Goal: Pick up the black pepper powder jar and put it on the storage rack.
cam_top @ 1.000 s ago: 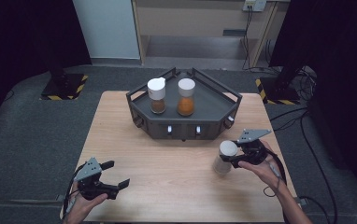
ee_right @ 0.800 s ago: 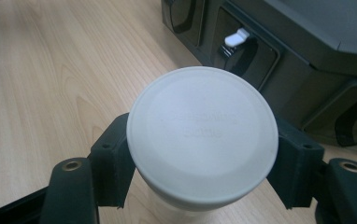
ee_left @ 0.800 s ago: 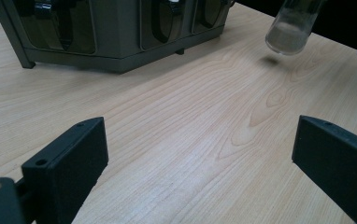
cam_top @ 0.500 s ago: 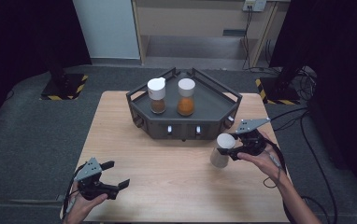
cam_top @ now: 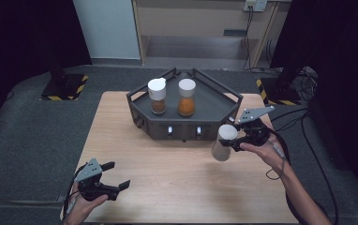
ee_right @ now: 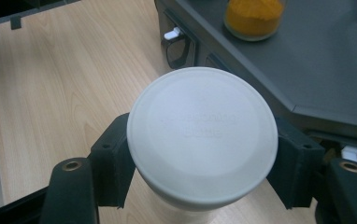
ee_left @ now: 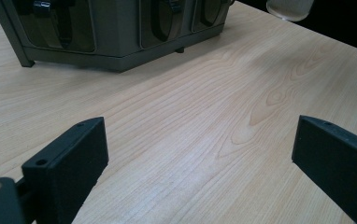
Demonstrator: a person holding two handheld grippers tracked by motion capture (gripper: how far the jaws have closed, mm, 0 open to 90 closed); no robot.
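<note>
Item: white-capped jar [cam_top: 224, 142], clear body, contents not legible; held by right gripper [cam_top: 237, 140] off the wooden table [cam_top: 167, 178], just in front of the rack's right front corner. Rack: dark grey tray [cam_top: 224, 101] w/ raised rim, carrying two like jars, one w/ brown fill [cam_top: 157, 96], one w/ orange fill [cam_top: 186, 97], side by side at its back. Step judged in hand: carrying the jar up toward the tray to stand it beside the others. To do well: keep jar upright, lift until its base is above the rim before moving in, aim for the bare floor right of the orange jar, stay apart from it, set down flat before letting go. Jar vs. jaws, right gripper view: cap [ee_right: 202, 130] sat between the two black jaws, one pad [ee_right: 113, 158] pressed on each side just under the cap, jaws closed firmly on the jar, grip centred. Left gripper [cam_top: 114, 176] rested low at table's near left, jaws wide apart, nothing between them, well apart from the jar.
</note>
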